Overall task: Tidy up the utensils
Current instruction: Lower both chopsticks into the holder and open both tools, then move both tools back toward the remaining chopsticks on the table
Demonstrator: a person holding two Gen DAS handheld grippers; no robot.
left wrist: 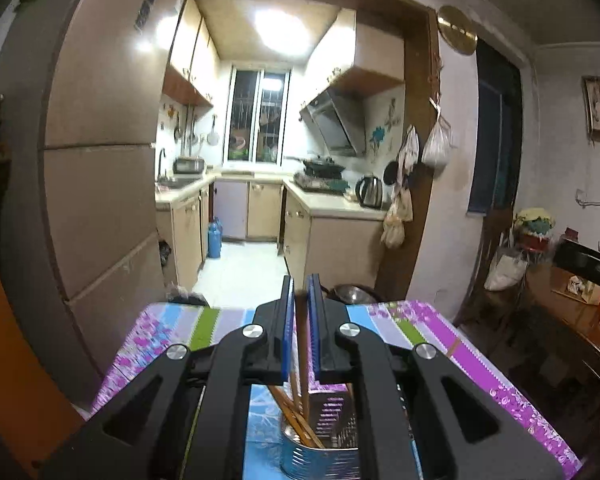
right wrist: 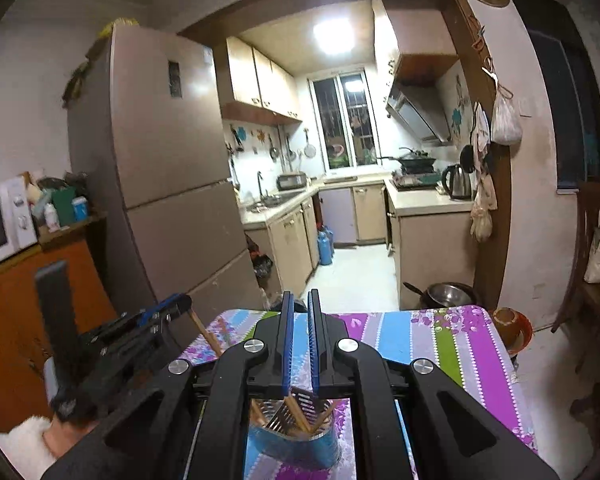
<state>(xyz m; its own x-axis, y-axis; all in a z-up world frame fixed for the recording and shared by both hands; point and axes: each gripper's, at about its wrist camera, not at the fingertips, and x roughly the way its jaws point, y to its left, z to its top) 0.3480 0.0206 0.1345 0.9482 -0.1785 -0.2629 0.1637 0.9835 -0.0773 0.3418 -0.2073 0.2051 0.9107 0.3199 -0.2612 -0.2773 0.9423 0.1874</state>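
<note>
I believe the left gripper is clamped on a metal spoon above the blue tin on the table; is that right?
Not quite: the left gripper is clamped on a wooden chopstick, not a metal spoon, above the blue tin on the table. The left wrist view shows it.

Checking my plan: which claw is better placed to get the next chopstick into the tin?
Left. The left claw is shut on a chopstick whose lower end points into the tin. The right claw is shut and empty.
</note>
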